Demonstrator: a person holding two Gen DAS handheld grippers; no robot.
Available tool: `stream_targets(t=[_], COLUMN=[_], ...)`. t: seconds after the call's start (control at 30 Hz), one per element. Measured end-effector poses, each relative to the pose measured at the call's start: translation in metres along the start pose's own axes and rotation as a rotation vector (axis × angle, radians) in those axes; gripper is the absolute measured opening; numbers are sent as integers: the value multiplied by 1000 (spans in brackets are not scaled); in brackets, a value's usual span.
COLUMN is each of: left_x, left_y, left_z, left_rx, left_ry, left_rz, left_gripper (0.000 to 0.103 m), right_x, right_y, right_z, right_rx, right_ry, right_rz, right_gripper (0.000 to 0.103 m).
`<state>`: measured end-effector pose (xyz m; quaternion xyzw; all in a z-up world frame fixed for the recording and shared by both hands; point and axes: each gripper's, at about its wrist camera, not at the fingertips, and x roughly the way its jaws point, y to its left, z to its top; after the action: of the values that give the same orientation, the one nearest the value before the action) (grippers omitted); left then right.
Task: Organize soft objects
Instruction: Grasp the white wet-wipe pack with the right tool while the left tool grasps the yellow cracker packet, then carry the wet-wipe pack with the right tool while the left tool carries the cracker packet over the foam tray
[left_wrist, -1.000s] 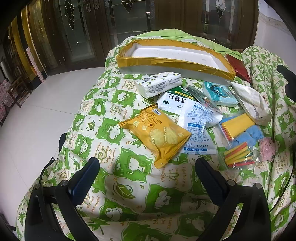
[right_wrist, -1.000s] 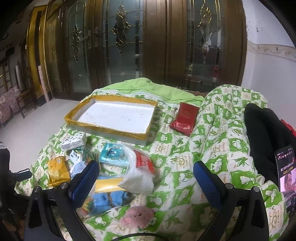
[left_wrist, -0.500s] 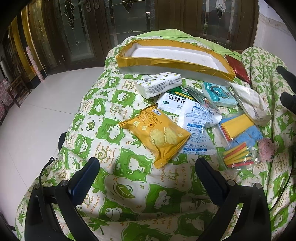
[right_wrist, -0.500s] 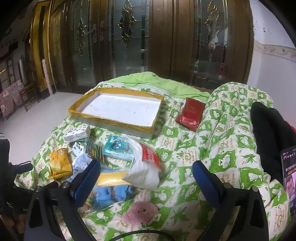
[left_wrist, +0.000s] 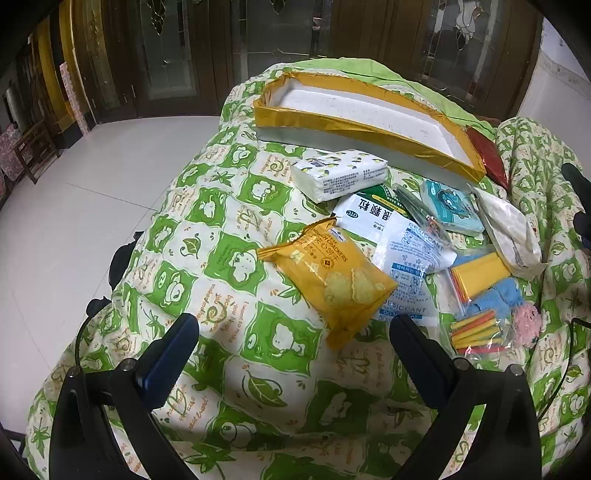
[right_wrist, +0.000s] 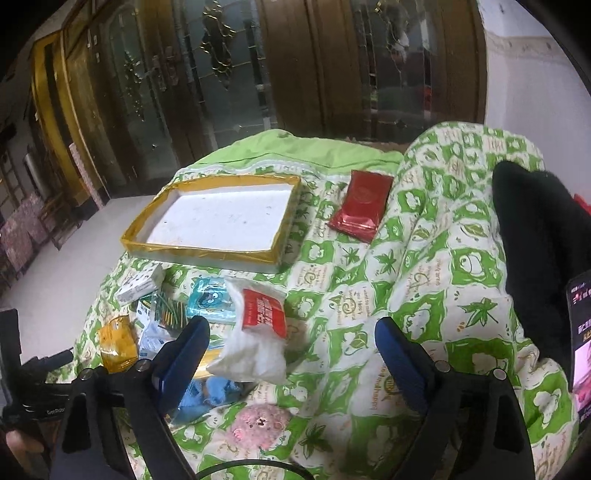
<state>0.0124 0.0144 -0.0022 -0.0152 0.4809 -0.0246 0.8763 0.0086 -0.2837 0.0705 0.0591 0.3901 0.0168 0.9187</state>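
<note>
Soft packets, including a yellow crinkled cracker bag (left_wrist: 328, 277) and white plastic bag (right_wrist: 255, 343), lie heaped at the green-patterned quilt's (left_wrist: 229, 266) near edge, outside the yellow-taped white foam tray (right_wrist: 221, 218), evidently awaiting sorting; left gripper (left_wrist: 295, 347) wide and empty, right gripper (right_wrist: 291, 350) wide though just narrowing, nothing between.

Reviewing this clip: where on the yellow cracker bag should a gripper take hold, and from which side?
The yellow cracker bag lies flat on the quilt, its far right part overlapping the desiccant packet. I would pinch the crimped near end, which sticks out free toward the left gripper, coming from above. The puffy middle looks too wide and slippery. Both grippers are open and empty.
</note>
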Motion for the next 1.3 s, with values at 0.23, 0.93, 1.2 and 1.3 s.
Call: stream_targets(t=[0.23,0.93,1.2,1.3], left_x=[6,48,34,27], left_y=[-8,-8,-1,3], left_z=[17,32,25,24], left_rx=[13,-35,-49,-59], left_ry=[13,89,30,10], left_rz=[16,-10,-47,-63], left_gripper=[103,80,44,43], right_x=[8,106,98,89], right_y=[11,13,15,16], right_z=[-2,9,4,5], right_rx=[-43,-12,-36,-46], right_ry=[35,387,330,292], right_rz=[3,76,71,72], right_gripper=[93,49,46,45])
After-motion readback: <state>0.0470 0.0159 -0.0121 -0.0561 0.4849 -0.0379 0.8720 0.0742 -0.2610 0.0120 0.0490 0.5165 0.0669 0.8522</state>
